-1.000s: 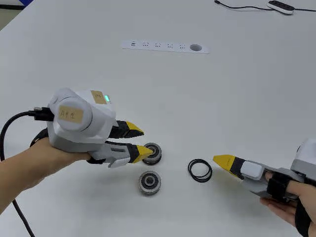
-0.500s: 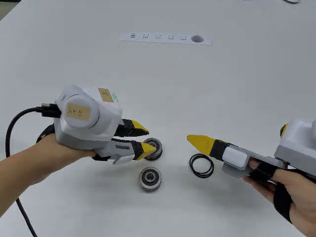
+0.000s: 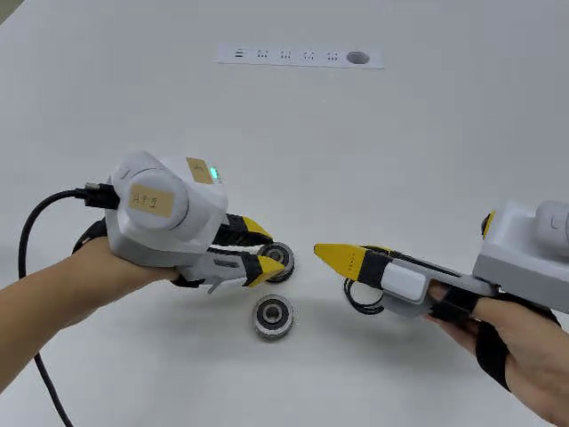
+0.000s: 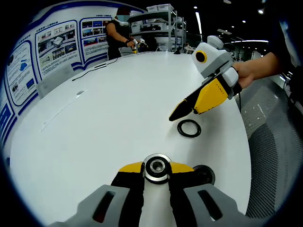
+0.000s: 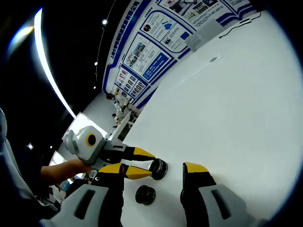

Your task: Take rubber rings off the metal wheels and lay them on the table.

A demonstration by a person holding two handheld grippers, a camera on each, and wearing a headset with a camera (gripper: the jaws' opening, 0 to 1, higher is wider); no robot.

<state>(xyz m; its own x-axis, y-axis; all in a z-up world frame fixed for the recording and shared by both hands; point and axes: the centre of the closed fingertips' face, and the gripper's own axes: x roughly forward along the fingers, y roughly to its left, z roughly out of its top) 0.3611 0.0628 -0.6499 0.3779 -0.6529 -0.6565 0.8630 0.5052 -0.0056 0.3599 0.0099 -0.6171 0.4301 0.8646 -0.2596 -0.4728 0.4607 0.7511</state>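
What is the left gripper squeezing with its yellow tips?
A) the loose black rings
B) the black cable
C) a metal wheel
C: the left gripper has its jaws shut on a metal wheel, and the rubber rings lie apart from it.

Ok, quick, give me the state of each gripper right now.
Left gripper: shut on a metal wheel.
Right gripper: open, holding nothing.

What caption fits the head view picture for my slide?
Left yellow-tipped gripper clamps a round metal wheel; the open right gripper points at it above black rubber rings.
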